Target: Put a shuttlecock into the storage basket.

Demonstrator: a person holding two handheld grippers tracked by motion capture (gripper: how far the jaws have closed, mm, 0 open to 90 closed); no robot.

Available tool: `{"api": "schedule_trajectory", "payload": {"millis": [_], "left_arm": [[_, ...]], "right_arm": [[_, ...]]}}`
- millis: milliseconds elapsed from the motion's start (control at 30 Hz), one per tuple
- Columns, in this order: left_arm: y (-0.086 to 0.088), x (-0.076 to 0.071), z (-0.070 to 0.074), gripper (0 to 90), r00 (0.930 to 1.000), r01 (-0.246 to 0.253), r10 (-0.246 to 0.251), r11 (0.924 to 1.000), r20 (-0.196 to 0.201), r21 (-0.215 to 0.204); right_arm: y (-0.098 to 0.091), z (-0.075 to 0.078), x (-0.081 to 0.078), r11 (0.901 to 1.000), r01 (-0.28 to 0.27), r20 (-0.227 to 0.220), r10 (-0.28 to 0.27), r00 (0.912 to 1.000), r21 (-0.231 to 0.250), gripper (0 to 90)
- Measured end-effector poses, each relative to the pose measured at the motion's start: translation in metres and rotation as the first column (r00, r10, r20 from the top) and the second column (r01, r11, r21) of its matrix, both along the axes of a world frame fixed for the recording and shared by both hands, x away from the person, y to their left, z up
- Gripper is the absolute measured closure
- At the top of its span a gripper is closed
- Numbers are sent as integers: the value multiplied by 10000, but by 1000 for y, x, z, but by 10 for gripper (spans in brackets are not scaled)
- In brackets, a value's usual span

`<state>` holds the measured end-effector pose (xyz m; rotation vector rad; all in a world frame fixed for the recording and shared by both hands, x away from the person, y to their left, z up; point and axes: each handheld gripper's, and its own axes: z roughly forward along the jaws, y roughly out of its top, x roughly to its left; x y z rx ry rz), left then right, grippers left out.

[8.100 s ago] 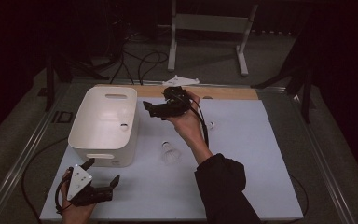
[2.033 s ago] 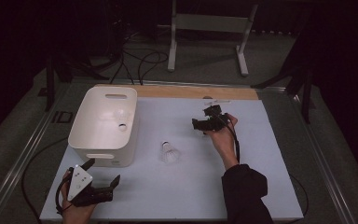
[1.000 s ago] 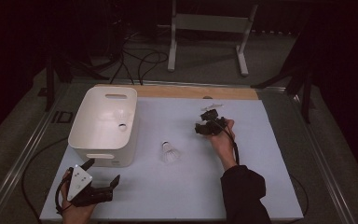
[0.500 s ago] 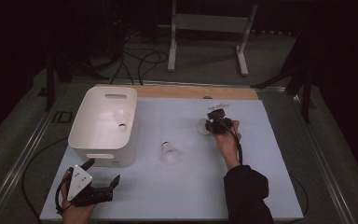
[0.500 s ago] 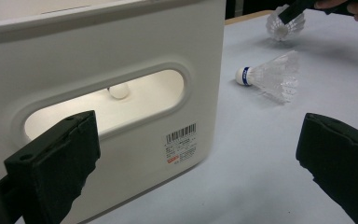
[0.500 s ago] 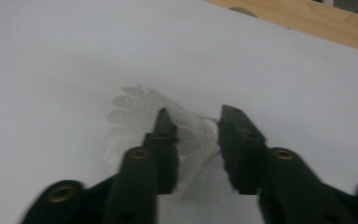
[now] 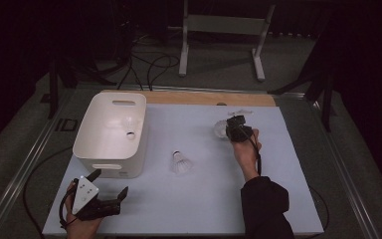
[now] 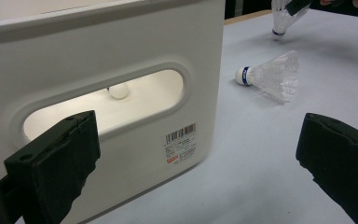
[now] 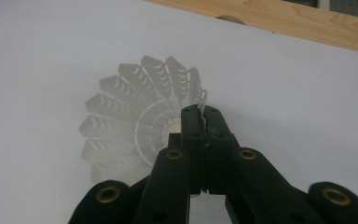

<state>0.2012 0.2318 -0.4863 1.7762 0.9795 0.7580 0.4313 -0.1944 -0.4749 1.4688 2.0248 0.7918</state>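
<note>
Tabletop [image 7: 288, 199], high view: right claw [image 7: 229, 130] nips a shuttlecock [image 7: 221, 129] near the far edge. Left claw [image 8: 200, 158] view — jaws wide apart, empty, facing the white bin [image 8: 121, 56]. Right claw view — jaws, having just been closing, pinch the skirt's rim.

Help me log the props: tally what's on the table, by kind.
White plastic-skirted shuttlecocks: 3 (one in the right gripper at, one lying loose, one inside the tub)
White plastic tub: 1
Total: 4
</note>
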Motion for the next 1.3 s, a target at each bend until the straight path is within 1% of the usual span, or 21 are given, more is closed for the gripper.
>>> {"api": "schedule_trajectory", "payload": {"millis": [133,367,433,533,633,700,833,1167,1300], "left_arm": [[0,0,0,3,10000,6,-6,10000,0,0],[0,0,0,3,10000,2,-2,10000,-1,-2],[0,0,0,3,10000,0,0,10000,6,3],[0,0,0,3,10000,1,-1,10000,2,-3],[0,0,0,3,10000,14,-14,10000,13,5],[0,0,0,3,10000,7,-7,10000,6,5],[0,0,0,3,10000,1,-1,10000,3,1],[0,0,0,3,10000,1,-1,10000,3,-5],[0,0,0,3,10000,-2,2,10000,12,-12]], "right_arm": [[1,2,-1,9998,-126,30,125,9999,183,891],[3,6,-2,9987,-177,65,175,9998,472,891],[3,7,-2,9988,-205,79,201,9998,446,891],[3,8,-3,9982,-253,96,248,9996,546,891],[3,9,-4,9961,-281,71,276,9996,831,891],[3,10,-4,9964,-329,62,325,9995,776,891],[4,11,-5,9959,-374,111,366,9993,819,891],[4,14,-7,9915,-430,87,423,9991,1226,892],[4,15,-7,9912,-460,101,451,9989,1241,892]]}}
